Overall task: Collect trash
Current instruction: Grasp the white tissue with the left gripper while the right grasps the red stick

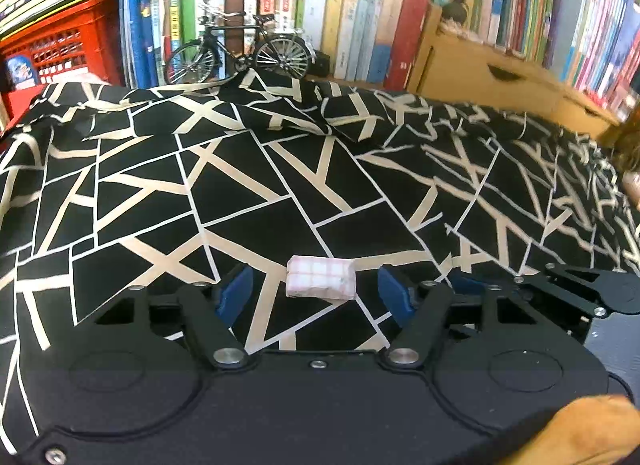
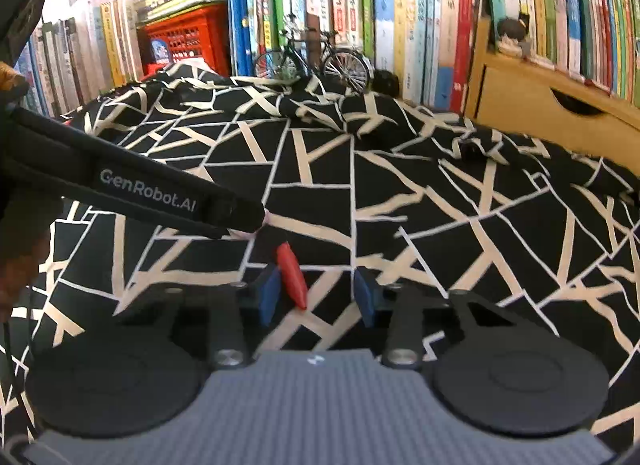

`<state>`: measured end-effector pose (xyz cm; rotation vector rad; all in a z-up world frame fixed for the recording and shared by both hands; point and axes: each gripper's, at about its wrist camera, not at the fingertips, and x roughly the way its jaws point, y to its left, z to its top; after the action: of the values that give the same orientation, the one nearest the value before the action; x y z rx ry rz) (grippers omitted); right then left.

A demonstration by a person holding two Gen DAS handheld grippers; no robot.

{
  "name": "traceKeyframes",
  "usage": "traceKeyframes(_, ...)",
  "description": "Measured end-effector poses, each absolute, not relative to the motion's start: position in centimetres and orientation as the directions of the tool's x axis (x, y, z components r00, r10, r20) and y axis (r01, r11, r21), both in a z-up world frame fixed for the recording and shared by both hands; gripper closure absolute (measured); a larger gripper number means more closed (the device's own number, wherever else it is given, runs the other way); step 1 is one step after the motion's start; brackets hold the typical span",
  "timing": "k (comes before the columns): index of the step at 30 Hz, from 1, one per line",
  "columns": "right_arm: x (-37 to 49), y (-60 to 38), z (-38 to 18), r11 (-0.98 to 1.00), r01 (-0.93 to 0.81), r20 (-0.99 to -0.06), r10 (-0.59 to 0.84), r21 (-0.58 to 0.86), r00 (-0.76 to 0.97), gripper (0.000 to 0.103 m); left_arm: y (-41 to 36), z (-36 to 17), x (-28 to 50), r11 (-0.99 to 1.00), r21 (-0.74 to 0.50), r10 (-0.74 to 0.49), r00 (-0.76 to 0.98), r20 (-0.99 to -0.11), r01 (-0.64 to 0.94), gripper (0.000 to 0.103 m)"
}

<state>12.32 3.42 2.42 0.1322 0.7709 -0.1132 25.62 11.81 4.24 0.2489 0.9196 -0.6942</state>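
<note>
Nearest my left camera is the left gripper (image 1: 316, 291) itself, released wide, its blue pads (image 1: 236, 291) standing either side of a small folded pink-checked wrapper (image 1: 321, 277) that lies flat on the black-and-cream patterned cloth (image 1: 248, 193) over the desk. I have it bracketed like that so that a straight close should catch the wrapper across its short sides; neither pad touches it yet, and the wrapper sits just ahead of the pad line.

On my right camera, the right gripper (image 2: 316, 295) is likewise released, and a red pointed scrap (image 2: 292, 275), possibly a cap or a bit of plastic, lies between its jaws, tilted and close against the left-hand pad (image 2: 269, 297). I cannot tell whether it touches that pad.

Both grippers are held low and nearly level with the cloth, pointing toward the bookshelf (image 2: 400, 5) and the little model bicycle (image 2: 316, 59) at the back. The left gripper's body crosses the right view from the left, so the two sit close side by side. I see no bin in either view.
</note>
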Motion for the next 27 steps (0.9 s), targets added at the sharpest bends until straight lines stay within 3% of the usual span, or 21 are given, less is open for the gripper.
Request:
traceKeyframes(2, 12.1, 3.2, 2.4, 0.982, 0.173, -0.701, -0.069, 0.078, 0.71, 0.065, 11.6, 4.2, 25.8, 0.765, -0.108, -0.439, 0.391, -0.809, 0.635, 0.044)
traceKeyframes(4, 12.0, 3.3, 2.3, 0.979, 0.196, -0.698, -0.102, 0.056, 0.708, 0.084, 11.4, 4.0, 25.9, 0.78, -0.106, -0.42, 0.391, -0.819, 0.617, 0.045)
traceKeyframes(5, 11.9, 3.3, 2.3, 0.978, 0.203, -0.698, -0.113, 0.047, 0.707, 0.086, 11.3, 3.9, 25.9, 0.783, -0.091, -0.409, 0.399, -0.821, 0.616, 0.046)
traceKeyframes(9, 12.0, 3.2, 2.4, 0.975, 0.216, -0.697, -0.118, 0.054, 0.707, 0.086, 10.9, 3.4, 25.9, 0.775, -0.064, -0.394, 0.402, -0.827, 0.629, 0.047)
traceKeyframes(13, 12.0, 2.5, 2.4, 0.972, 0.209, -0.693, -0.081, 0.103, 0.717, 0.08, 10.7, 3.3, 25.7, 0.779, -0.051, -0.388, 0.417, -0.822, 0.625, 0.048)
traceKeyframes(14, 12.1, 2.3, 2.4, 0.972, 0.202, -0.69, -0.067, 0.117, 0.72, 0.074, 10.7, 3.3, 25.7, 0.778, -0.047, -0.388, 0.421, -0.82, 0.626, 0.051)
traceKeyframes(15, 12.1, 2.2, 2.4, 0.974, 0.191, -0.69, -0.054, 0.123, 0.722, 0.062, 10.6, 3.2, 25.7, 0.778, -0.044, -0.389, 0.425, -0.817, 0.627, 0.053)
traceKeyframes(16, 12.2, 2.2, 2.4, 0.977, 0.18, -0.689, -0.051, 0.117, 0.723, 0.062, 10.6, 3.2, 25.7, 0.775, -0.04, -0.392, 0.431, -0.813, 0.63, 0.06)
traceKeyframes(18, 12.4, 2.3, 2.3, 0.981, 0.168, -0.691, -0.056, 0.096, 0.721, 0.062, 10.7, 3.1, 25.6, 0.767, -0.037, -0.406, 0.439, -0.802, 0.641, 0.065)
traceKeyframes(20, 12.6, 2.5, 2.3, 0.984, 0.161, -0.689, -0.066, 0.074, 0.721, 0.074, 10.8, 3.1, 25.4, 0.751, -0.047, -0.427, 0.43, -0.795, 0.659, 0.065)
traceKeyframes(21, 12.6, 2.6, 2.3, 0.985, 0.158, -0.689, -0.071, 0.064, 0.721, 0.086, 10.8, 3.2, 25.2, 0.745, -0.042, -0.43, 0.432, -0.793, 0.666, 0.065)
traceKeyframes(27, 12.5, 2.6, 2.8, 0.979, 0.188, -0.683, -0.089, 0.072, 0.725, 0.089, 11.2, 4.1, 24.4, 0.751, -0.045, -0.44, 0.449, -0.778, 0.658, 0.065)
